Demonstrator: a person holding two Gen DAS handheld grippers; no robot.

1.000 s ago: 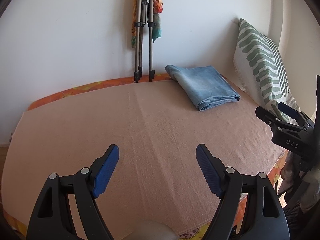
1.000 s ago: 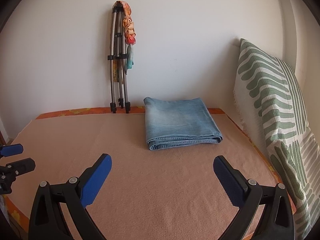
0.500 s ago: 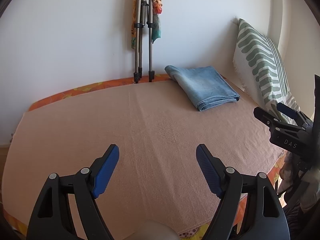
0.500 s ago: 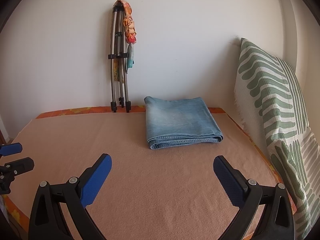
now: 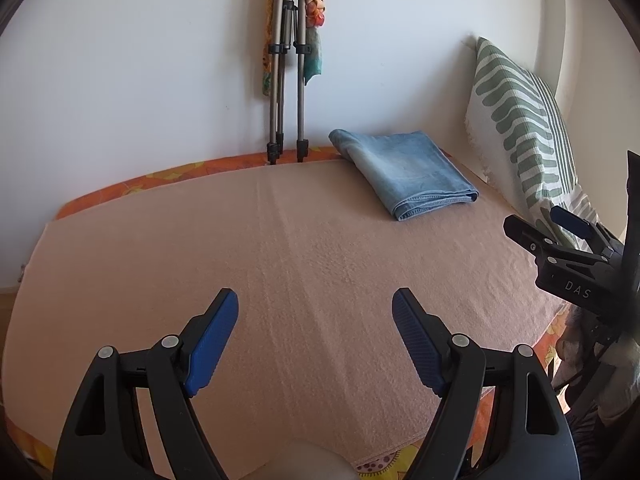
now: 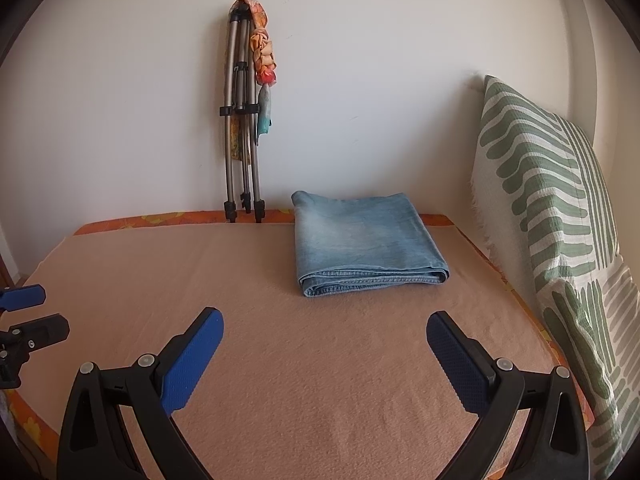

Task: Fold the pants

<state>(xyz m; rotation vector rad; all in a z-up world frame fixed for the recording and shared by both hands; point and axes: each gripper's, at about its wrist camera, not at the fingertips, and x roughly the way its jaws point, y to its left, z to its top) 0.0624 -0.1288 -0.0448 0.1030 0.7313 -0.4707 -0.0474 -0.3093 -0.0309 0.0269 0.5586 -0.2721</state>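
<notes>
pants [image 6: 366, 240]: light blue denim, sitting folded in a neat rectangle on the bed [image 6: 320, 380]
left tool [image 5: 315, 320]: hanging released, gripping nothing
right tool [image 6: 325, 334]: same deal

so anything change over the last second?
Barely. The right gripper drifts slightly left and up in the left view. Nothing was gripped or released. Both grippers stay open and empty, the left gripper hovering over the blanket, the folded jeans untouched near the pillow.
</notes>
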